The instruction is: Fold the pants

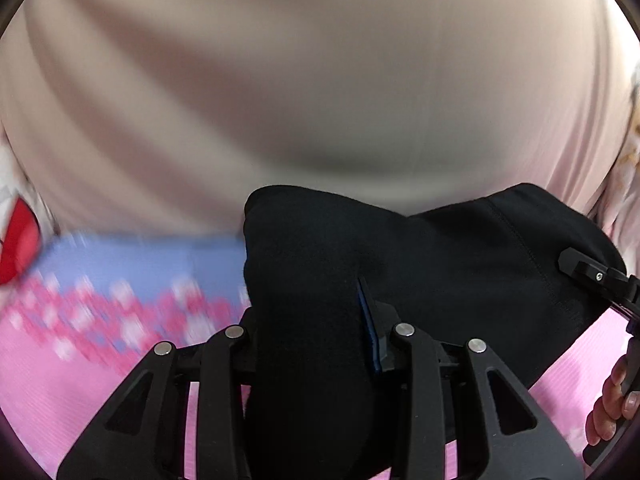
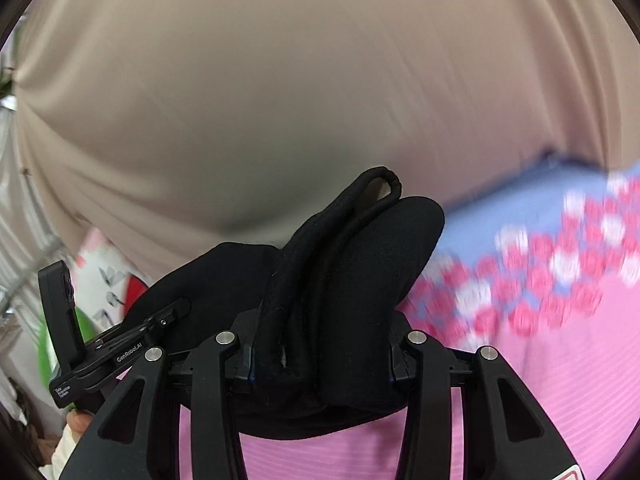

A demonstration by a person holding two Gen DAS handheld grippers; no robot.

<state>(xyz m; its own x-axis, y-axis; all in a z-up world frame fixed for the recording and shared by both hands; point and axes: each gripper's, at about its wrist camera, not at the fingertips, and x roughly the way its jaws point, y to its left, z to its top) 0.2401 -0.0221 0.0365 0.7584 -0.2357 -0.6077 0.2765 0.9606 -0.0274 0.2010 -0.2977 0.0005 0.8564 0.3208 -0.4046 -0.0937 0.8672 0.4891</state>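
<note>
My left gripper (image 1: 316,344) is clamped on the pants (image 1: 460,264). A thick bunch of the black cloth fills the gap between its two fingers, and the blue pad (image 1: 370,328) of the right-hand finger presses against it. My right gripper (image 2: 320,356) is clamped on the pants (image 2: 360,272) too. There the cloth is gathered in several folds, and a rolled hem with a small loop (image 2: 386,180) stands up above the fingers.

The pants hang between my two grippers, over a pink mat (image 1: 100,392) that lies below. In the left wrist view the black cloth runs from my fingers toward the right, where I see the right gripper (image 1: 596,280) at the cloth edge and a hand (image 1: 612,404) under it. In the right wrist view the cloth runs to the left, toward the left gripper (image 2: 132,340), and a bit of a hand (image 2: 80,420) shows under that one.

The mat (image 2: 540,400) is pink near me. Farther away it has a blurred band of pink and white flowers (image 2: 540,280) and then a blue strip (image 2: 500,208). Behind all this a large beige cloth (image 1: 320,80) fills the upper part of both views, with soft folds in it. The background is blurred. At the left edge of the left wrist view I see something red (image 1: 20,240), but I cannot tell what it is.
</note>
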